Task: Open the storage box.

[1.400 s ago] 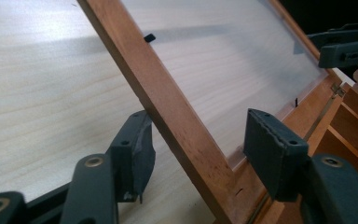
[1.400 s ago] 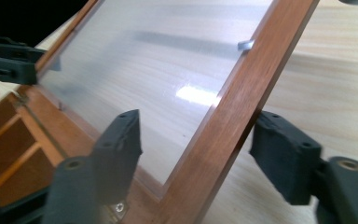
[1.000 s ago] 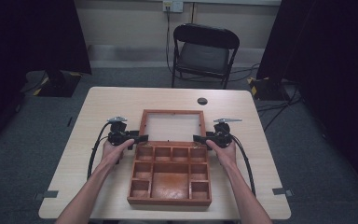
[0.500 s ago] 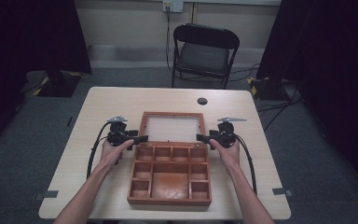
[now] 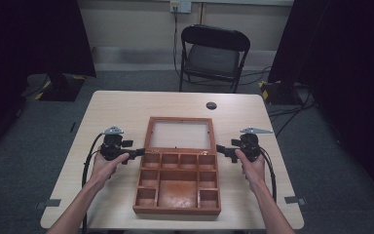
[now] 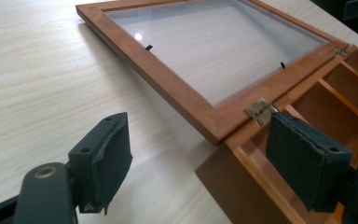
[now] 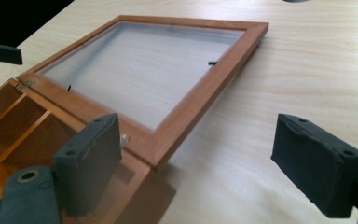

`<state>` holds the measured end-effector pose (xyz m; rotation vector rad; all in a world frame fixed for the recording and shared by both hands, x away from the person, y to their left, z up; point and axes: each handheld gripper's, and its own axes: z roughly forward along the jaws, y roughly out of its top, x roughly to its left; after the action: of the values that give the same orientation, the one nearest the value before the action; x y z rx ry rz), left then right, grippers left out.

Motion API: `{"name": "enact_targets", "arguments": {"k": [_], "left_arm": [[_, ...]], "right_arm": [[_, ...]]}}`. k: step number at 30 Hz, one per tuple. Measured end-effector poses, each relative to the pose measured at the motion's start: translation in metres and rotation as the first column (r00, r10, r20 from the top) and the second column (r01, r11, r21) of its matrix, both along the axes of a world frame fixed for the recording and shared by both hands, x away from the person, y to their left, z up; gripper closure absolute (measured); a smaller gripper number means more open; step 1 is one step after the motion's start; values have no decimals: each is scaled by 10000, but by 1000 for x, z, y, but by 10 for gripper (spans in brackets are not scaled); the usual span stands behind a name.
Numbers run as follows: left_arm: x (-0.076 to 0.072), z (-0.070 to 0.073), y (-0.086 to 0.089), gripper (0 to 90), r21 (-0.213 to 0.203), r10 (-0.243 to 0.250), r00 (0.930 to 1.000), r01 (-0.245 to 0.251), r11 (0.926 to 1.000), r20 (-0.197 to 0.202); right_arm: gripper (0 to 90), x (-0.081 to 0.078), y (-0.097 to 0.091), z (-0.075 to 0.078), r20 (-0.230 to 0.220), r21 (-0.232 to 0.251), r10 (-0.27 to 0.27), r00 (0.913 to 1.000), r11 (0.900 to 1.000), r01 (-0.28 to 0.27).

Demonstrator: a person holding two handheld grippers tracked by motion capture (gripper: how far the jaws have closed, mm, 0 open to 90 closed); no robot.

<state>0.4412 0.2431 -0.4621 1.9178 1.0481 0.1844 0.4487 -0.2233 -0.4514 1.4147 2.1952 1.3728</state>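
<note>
As the high view shows, a wooden box (image 5: 177, 183) lies open in the middle of the table (image 5: 126, 105), its glass lid (image 5: 179, 134) flat behind it; the left gripper (image 5: 135, 153) and right gripper (image 5: 222, 151) sit at its two sides near the hinge line. From the left gripper view, the jaws are spread wide, one above the compartments; from the right gripper view, the jaws are also wide apart, holding nothing.

- left gripper (image 5: 137, 153): black body, grey three-cornered top plate, black cable
- right gripper (image 5: 222, 151): same build
- jaws: black padded blocks, screw holes
- forearms bare
</note>
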Motion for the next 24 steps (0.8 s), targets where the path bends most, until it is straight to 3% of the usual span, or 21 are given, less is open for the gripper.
{"name": "enact_targets", "arguments": {"k": [5,14,17,19,22,24], "left_arm": [[-9,0,11,189,121,101,9999,-100,9999,-54],[-33,-9,36,185,991,524,9976,-476,9939,-455],[-43,-14,41,192,1720,820,9949,-708,9826,-590],[-50,-19,45,192,1918,888,9944,-763,9785,-575],[-55,-26,49,185,2462,919,9949,-788,9660,-420],[-55,-29,50,176,2692,1314,9913,-1250,9549,-57]], "right_arm": [[149,-17,-9,5,-9,-351,-23,10000,9994,23],[149,-55,-28,-1,-170,-1229,-484,9987,9914,460],[149,-67,-34,-7,-348,-1548,-534,9980,9868,474],[149,-73,-38,-12,-516,-1770,-770,9957,9819,668],[149,-80,-42,-24,-632,-2252,-1134,9915,9695,965],[149,-81,-43,-32,-616,-2596,-1305,9895,9594,1104]]}}
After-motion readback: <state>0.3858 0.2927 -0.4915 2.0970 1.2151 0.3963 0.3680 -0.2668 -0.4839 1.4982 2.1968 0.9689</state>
